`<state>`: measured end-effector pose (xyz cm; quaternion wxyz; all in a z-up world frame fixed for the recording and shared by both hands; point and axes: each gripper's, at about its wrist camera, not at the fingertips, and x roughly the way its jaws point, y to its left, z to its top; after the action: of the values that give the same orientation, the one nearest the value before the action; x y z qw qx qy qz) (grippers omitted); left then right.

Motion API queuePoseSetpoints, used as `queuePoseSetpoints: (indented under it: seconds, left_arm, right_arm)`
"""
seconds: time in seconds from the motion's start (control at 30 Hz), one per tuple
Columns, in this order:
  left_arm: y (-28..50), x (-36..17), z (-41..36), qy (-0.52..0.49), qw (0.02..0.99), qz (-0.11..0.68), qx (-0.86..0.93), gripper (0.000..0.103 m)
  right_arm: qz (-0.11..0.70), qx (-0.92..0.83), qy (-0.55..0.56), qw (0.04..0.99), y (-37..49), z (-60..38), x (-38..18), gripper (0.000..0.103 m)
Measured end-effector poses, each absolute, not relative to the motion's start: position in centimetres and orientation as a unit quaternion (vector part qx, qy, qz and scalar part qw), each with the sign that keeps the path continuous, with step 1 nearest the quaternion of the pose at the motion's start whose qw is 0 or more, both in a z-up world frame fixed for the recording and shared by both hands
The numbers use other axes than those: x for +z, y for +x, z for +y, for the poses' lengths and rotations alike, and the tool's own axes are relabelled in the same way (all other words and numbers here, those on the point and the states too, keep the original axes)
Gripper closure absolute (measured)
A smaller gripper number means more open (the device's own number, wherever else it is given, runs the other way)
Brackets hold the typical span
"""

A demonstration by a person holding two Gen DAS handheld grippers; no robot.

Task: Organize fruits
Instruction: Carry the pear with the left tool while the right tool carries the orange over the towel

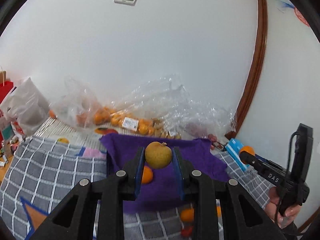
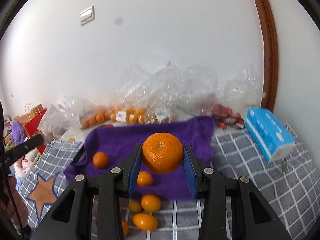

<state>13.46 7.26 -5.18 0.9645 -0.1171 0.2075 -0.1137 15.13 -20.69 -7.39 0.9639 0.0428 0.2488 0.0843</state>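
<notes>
Nearest, the left gripper (image 1: 158, 156) is pinching a brownish-yellow pear (image 1: 158, 155) between its blue pads, holding it in the air above the purple cloth (image 1: 192, 152). The right gripper (image 2: 162, 156) is clamping a large orange (image 2: 162, 153) over the same cloth. Small oranges (image 2: 150, 202) are lying on the checked blanket (image 2: 260, 180) below. Farther back, clear bags of fruit (image 2: 128, 114) are sitting against the wall.

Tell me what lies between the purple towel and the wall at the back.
Clear plastic bags of small oranges, plus red fruit toward the right, lie between the purple towel and the wall; the right wrist view shows it best.
</notes>
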Motion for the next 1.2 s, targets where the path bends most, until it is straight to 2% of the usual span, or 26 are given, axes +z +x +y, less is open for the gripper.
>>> queuePoseSetpoints:
  seconds: [0.27, 0.57, 0.93, 1.2]
  left_arm:
    - [17.6, -6.5, 8.2, -0.135, 0.965, 0.203, -0.095, 0.077]
    - [19.8, -10.1, 10.8, -0.183, 0.948, 0.250, -0.070, 0.077]
    - [20.4, -11.8, 8.0, -0.098, 0.959, 0.262, -0.051, 0.077]
    - [21.0, -12.7, 9.8, -0.138, 0.948, 0.283, -0.046, 0.077]
  right_arm:
    - [0.238, 0.083, 0.052, 0.966, 19.5, -19.8, -6.2, 0.062]
    - [0.293, 0.073, 0.061, 0.951, 22.7, -20.7, -11.3, 0.062]
    - [0.332, 0.061, 0.009, 0.941, 23.9, -19.4, -14.5, 0.062]
    - [0.360, 0.053, 0.011, 0.931, 24.6, -19.7, -15.7, 0.062]
